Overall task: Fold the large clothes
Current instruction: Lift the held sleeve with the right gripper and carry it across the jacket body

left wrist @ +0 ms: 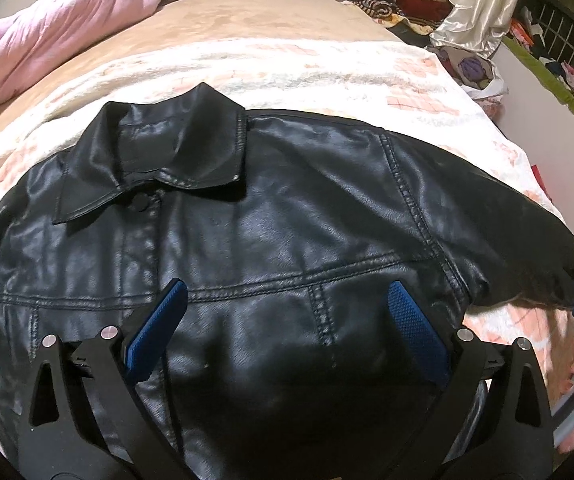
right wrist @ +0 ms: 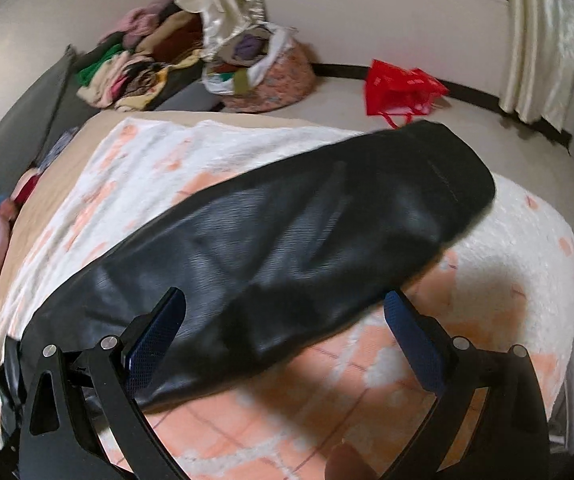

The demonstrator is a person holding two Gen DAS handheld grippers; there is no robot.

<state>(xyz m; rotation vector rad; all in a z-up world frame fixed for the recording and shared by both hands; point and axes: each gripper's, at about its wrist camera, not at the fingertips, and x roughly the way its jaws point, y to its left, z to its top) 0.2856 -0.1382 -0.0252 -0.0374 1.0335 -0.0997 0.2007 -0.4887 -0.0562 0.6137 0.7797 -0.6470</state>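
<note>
Both the left gripper and right gripper are hovering spread wide above the black leather jacket, its sleeve stretching ahead of the right one.

Jacket spread on the blanket that covers the bed.

Its collar points toward the bed's far side, and one sleeve stretches away to the right. A rolled quilt lies far left on the bed. Beyond the bed, a clothes pile sits left of a stuffed bag; another bag stands on the floor farther right.
</note>
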